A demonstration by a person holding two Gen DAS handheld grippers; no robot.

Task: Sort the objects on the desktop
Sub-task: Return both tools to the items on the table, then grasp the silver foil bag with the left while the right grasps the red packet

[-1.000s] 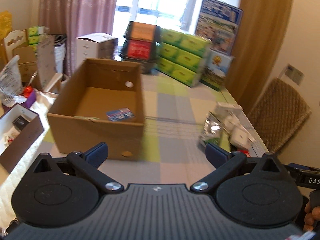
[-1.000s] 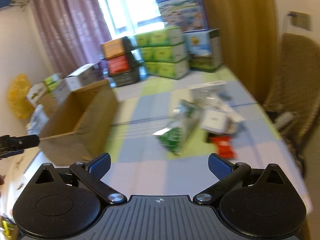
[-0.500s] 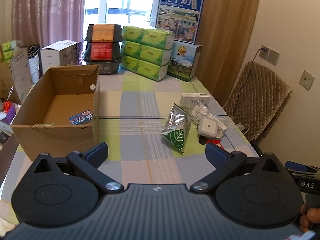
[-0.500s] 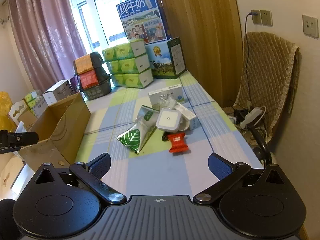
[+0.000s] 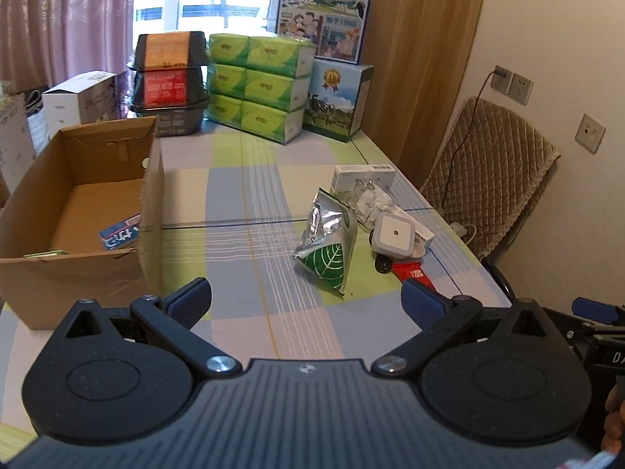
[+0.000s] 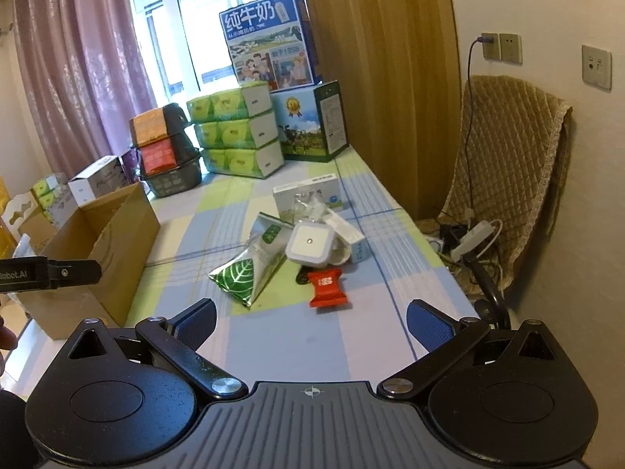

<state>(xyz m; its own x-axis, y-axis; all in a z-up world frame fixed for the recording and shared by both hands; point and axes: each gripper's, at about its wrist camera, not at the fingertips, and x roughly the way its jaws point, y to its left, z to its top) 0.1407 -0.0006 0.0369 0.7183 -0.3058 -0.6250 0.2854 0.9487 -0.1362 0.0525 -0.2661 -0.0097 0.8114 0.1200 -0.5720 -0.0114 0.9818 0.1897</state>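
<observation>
A small heap lies on the checked tablecloth: a silver-green leaf pouch (image 5: 330, 244) (image 6: 250, 264), a white square device (image 5: 393, 233) (image 6: 309, 243), a red packet (image 5: 412, 271) (image 6: 328, 282), a white flat box (image 5: 363, 176) (image 6: 310, 193) and a clear plastic bag (image 5: 371, 199). An open cardboard box (image 5: 84, 199) (image 6: 105, 242) stands to the left with a blue card (image 5: 119, 232) inside. My left gripper (image 5: 306, 299) hovers open, short of the pouch. My right gripper (image 6: 310, 318) hangs open just short of the red packet. Both are empty.
Green tissue packs (image 5: 259, 86), milk cartons (image 5: 338, 99), and a black basket (image 5: 170, 82) line the table's far end. A quilted chair (image 6: 508, 164) and a power strip (image 6: 474, 238) stand past the right edge. The left gripper's side (image 6: 50, 271) shows in the right wrist view.
Both cameras swung right from the cardboard box toward the heap and steadied. The views sharpened and came a little nearer to the pouch and red packet. Both grippers stayed open.
</observation>
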